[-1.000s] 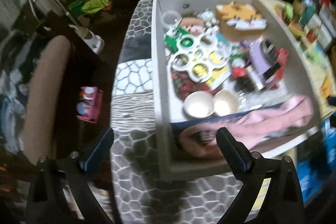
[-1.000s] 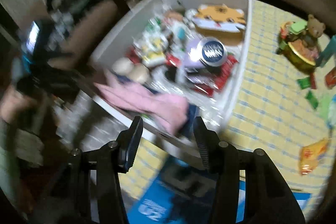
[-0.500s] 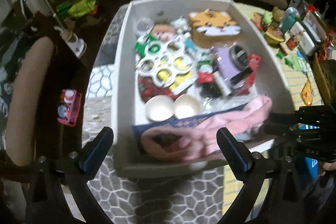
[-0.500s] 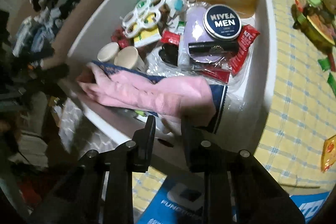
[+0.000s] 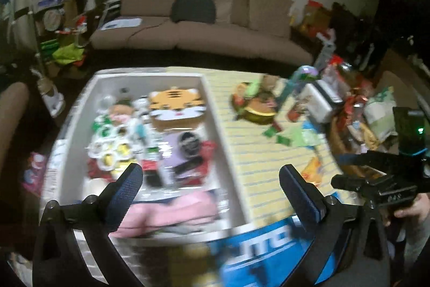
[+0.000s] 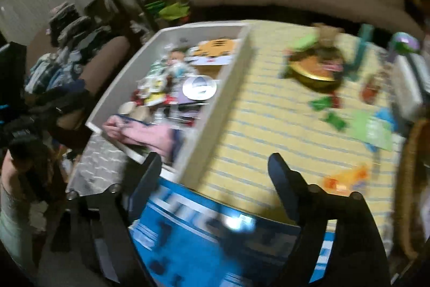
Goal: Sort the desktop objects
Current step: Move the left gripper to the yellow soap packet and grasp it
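white bin [image 5: 80, 109] on the table's left side, crammed: tiger-face box [image 5: 176, 105] at its far end, pink cloth [image 5: 172, 209] at the near end. we hold the left gripper [image 5: 209, 179] wide open, empty, above it. our right gripper [image 6: 215, 174] has just been opening, nothing between its jaws, over the yellow striped tablecloth [image 6: 268, 125] and a blue box [image 6: 204, 241].

A brown sofa [image 5: 204, 28] — dark cushion [image 5: 193, 8] on it — behind.
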A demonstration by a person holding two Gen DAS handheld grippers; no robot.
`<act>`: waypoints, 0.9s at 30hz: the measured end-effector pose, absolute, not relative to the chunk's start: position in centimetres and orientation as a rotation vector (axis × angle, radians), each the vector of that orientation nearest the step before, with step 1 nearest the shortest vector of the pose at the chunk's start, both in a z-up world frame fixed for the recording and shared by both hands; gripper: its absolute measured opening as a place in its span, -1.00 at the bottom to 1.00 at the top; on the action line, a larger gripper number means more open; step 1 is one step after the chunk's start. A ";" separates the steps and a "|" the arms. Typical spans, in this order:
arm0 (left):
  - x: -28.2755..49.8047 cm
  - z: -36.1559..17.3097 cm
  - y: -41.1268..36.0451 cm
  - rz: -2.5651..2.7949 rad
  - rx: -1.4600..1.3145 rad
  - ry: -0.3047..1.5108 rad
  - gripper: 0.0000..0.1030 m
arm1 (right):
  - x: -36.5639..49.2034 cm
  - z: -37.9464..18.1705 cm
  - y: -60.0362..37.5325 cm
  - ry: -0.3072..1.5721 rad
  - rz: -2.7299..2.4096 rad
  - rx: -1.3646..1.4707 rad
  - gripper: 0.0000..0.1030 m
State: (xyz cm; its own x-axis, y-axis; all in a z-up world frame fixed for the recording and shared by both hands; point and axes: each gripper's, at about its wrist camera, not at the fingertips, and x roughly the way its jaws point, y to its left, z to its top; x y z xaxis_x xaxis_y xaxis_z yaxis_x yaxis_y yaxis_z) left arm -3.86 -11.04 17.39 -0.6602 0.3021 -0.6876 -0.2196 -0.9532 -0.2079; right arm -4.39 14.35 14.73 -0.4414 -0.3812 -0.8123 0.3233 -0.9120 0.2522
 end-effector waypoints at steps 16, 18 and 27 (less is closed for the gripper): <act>-8.0 7.0 11.8 2.233 -1.277 0.244 1.00 | -5.1 7.0 34.0 -0.478 -2.474 1.460 0.64; -9.0 5.6 14.0 2.187 -1.293 0.278 1.00 | -5.9 6.2 34.7 -0.472 -2.484 1.473 0.63; -13.1 0.3 21.6 1.949 -1.318 0.421 1.00 | -6.4 6.0 38.5 -0.602 -2.554 1.388 0.62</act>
